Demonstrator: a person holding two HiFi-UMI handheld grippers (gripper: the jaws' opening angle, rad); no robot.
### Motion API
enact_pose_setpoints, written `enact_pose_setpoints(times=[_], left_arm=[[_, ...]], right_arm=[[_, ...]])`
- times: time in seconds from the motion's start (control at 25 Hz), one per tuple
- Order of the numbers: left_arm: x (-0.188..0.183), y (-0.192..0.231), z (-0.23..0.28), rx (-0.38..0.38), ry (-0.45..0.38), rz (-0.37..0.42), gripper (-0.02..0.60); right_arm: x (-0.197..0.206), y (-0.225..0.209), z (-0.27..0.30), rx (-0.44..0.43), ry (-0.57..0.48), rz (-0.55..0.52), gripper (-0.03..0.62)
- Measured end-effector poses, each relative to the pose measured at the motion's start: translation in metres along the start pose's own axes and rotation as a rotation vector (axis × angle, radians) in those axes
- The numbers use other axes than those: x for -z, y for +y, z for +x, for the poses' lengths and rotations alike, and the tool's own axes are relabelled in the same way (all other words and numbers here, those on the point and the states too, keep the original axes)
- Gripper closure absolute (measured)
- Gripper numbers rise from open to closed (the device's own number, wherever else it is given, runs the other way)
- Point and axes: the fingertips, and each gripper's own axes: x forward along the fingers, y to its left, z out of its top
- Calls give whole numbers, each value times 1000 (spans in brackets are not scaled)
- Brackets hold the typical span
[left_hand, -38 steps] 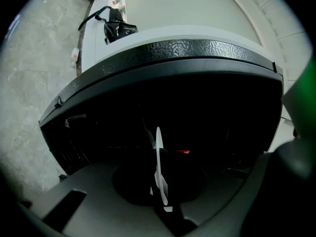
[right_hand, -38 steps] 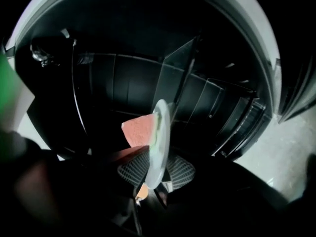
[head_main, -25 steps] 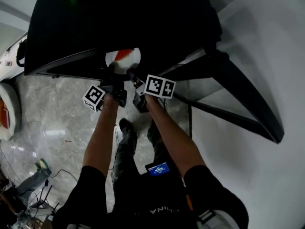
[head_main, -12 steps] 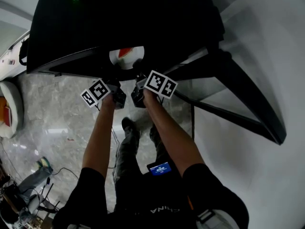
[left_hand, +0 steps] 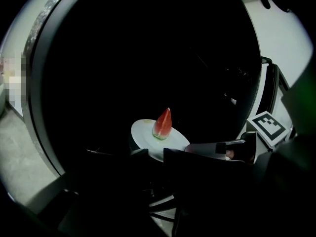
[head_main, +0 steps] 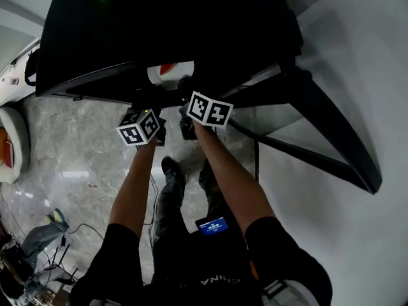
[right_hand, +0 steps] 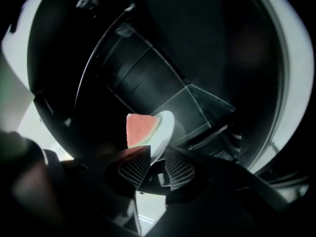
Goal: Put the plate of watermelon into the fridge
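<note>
A white plate (head_main: 171, 73) with a red watermelon wedge (head_main: 167, 69) hangs just inside the dark opening of the black fridge (head_main: 159, 24). My right gripper (right_hand: 156, 157) is shut on the plate (right_hand: 166, 126) at its near rim, and the wedge (right_hand: 139, 130) stands on the plate's left face. My left gripper (left_hand: 155, 154) sits a little back from the plate (left_hand: 148, 135), its jaws slightly apart with nothing between them. From there the wedge (left_hand: 162, 124) is upright and the right gripper (left_hand: 224, 147) grips the plate from the right. In the head view the left gripper (head_main: 155, 107) is below the plate.
The fridge door (head_main: 319, 132) stands swung out to the right. Dark shelves and ribbed walls (right_hand: 148, 68) fill the inside. A grey marble floor (head_main: 76, 164) lies below, with a white round object (head_main: 9, 145) at the left edge. A pale wall (head_main: 376, 75) is on the right.
My left gripper has let go of the plate, turned and drawn back a little. The right gripper still holds the plate, now slightly deeper in the fridge opening.
</note>
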Motion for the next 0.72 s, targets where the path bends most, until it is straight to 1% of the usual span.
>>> enact_pose_setpoints(times=[0.2, 0.32, 0.44, 0.6, 0.72], left_arm=[[-1, 0, 4, -36, 10, 35, 499], [-3, -1, 7, -41, 9, 48, 499], [-8, 2, 10, -61, 7, 56, 500], [-10, 6, 12, -75, 15, 64, 500], [-12, 6, 15, -101, 31, 108, 500]], right_arm=[[-4, -1, 1, 95, 29, -210, 494], [-12, -1, 1, 150, 22, -296, 482], [-17, -1, 3, 175, 25, -387, 444], [-19, -1, 7, 169, 39, -407, 439], [-21, -1, 10, 176, 42, -417, 439]])
